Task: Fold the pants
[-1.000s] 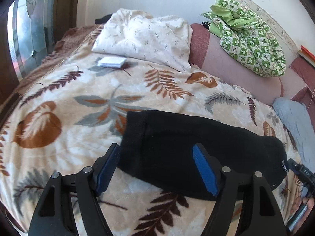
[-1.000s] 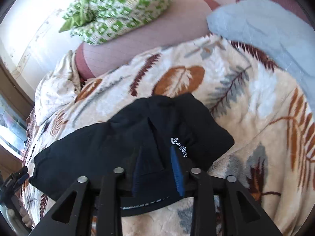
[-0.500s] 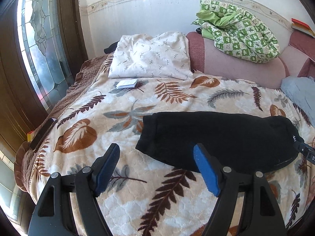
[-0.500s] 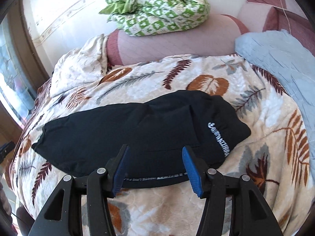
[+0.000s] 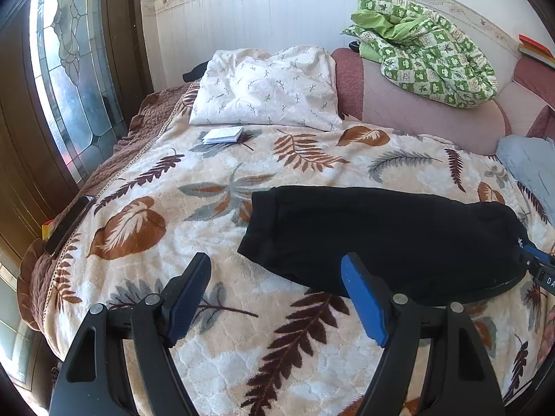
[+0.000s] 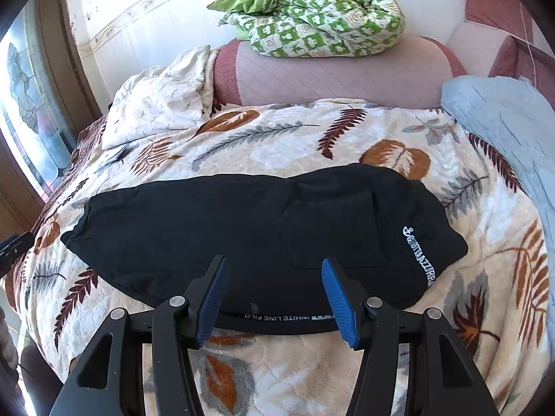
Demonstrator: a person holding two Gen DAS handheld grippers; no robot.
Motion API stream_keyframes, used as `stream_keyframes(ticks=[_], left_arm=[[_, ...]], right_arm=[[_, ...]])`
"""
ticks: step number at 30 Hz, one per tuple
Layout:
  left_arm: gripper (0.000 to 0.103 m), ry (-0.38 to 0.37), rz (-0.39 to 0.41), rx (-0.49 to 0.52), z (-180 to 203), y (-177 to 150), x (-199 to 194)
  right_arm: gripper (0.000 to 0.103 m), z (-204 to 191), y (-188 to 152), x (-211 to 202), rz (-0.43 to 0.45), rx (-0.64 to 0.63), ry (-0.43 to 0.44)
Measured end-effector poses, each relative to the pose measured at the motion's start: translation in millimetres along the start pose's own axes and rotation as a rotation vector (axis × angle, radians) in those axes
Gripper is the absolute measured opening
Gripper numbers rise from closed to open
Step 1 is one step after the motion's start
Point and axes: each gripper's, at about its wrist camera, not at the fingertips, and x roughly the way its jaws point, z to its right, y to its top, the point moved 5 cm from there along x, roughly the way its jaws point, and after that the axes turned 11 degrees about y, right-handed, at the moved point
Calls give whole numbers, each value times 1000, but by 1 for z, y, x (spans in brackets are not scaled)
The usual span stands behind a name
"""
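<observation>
Black pants (image 5: 381, 235) lie folded lengthwise on the leaf-patterned blanket (image 5: 215, 187), cuffs to the left and waist to the right. In the right wrist view the pants (image 6: 242, 228) show a back pocket and white lettering at the waistband. My left gripper (image 5: 275, 263) hangs open above the blanket just in front of the cuff end, holding nothing. My right gripper (image 6: 274, 261) stands open over the near edge by the waistband, its pads off the cloth. Its tip shows at the right edge of the left wrist view as the right gripper (image 5: 537, 267).
A white pillow (image 5: 267, 90) and a small white booklet (image 5: 223, 135) lie at the head of the bed. A green checked quilt (image 6: 312, 10) rests on the pink headboard cushion (image 6: 340, 72). Grey-blue cloth (image 6: 503, 121) lies at the right. A window (image 5: 69, 69) borders the left bed edge.
The right gripper's jaws have spread and let go of the pants' waist end. Both grippers have drawn back and up, and the pants now lie flat on the blanket.
</observation>
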Motion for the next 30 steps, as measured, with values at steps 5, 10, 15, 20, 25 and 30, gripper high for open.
stream_keyframes(ticks=[5,10,15,20,25,30], left_arm=[[77,-47,-45,-68,-15,-9,19],[77,-82,-87,-133,-29,-17,41],[77,-170,-132,-223,-35,-16,66],[77,-247,-153,-294,-33,-8,93],[77,-303,-166,-357,-36,-15,114],[77,-374,-175,-440,-48,-22,129]], right_arm=[[61,-22,11,17,-36,-60,34],[62,-62,25,47,-103,-143,119],[62,-105,45,88,-178,-183,220],[63,-155,71,130,-246,-259,344],[66,-200,91,177,-322,-361,417],[69,-240,100,227,-440,-469,479]])
